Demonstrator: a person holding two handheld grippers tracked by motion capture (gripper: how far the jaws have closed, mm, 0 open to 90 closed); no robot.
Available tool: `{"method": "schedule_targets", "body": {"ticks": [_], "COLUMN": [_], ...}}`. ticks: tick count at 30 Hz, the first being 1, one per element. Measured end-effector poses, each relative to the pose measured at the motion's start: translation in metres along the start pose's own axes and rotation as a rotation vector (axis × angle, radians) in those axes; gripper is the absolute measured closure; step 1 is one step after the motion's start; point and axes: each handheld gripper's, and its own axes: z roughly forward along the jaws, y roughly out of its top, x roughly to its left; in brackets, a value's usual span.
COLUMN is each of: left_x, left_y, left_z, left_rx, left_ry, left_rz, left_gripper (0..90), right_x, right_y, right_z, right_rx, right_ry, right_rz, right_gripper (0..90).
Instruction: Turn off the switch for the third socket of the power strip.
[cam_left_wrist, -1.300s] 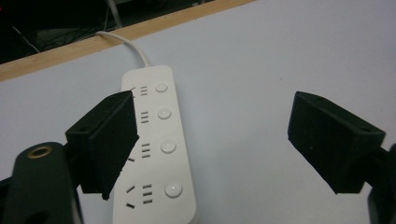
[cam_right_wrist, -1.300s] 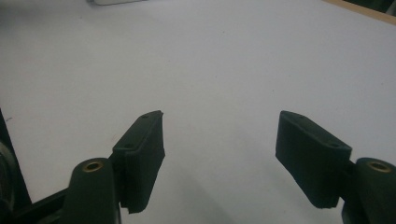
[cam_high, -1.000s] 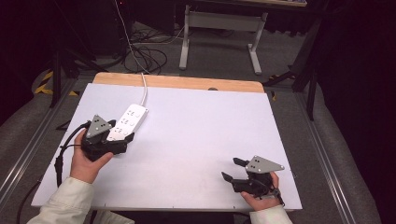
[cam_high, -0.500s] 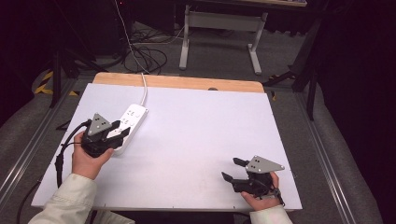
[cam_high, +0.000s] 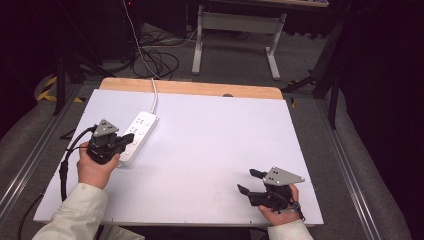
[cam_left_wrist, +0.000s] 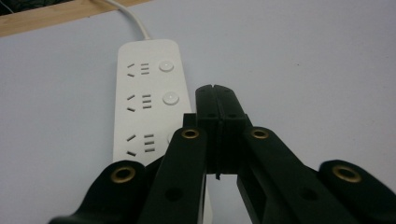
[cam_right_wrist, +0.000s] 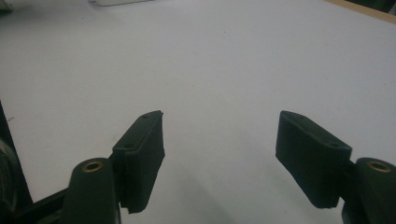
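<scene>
Currently your left gripper (cam_left_wrist: 217, 100) sat closed over power strip (cam_left_wrist: 147, 100) buttons; right gripper (cam_right_wrist: 224, 154) wide on desk (cam_high: 215, 145). Off-centre push risked shoving strip aside.

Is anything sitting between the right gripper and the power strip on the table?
Nothing visible does. The right gripper rests open at the near right, the power strip lies at the far left under the shut left gripper, and only bare white table lies between them.
</scene>
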Motion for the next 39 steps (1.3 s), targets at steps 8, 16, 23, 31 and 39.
{"method": "schedule_targets", "body": {"ticks": [8,16,23,31,39], "left_x": [0.008,0.015,0.017,0.018,0.018], "left_y": [-0.004,-0.009,-0.013,-0.017,-0.021], "left_z": [0.012,0.023,0.031,0.043,0.047], "left_rx": [-0.014,-0.005,0.0,0.014,0.028], "left_ry": [0.008,-0.005,0.001,0.016,0.037], "left_rz": [-0.018,-0.036,-0.04,-0.047,-0.046], "left_gripper": [89.7,89.7,89.7,89.7,89.6], "right_x": [0.0,0.0,0.0,0.0,0.0], "right_y": [0.0,0.0,0.0,0.0,0.0], "right_z": [0.0,0.0,0.0,-0.001,-0.001], "right_rx": [-0.002,-0.002,-0.003,-0.004,-0.004], "right_ry": [0.0,0.002,0.003,0.004,0.006], "right_rz": [-0.003,-0.005,-0.006,-0.006,-0.007], "right_gripper": [32.8,32.8,32.8,32.8,32.8]}}
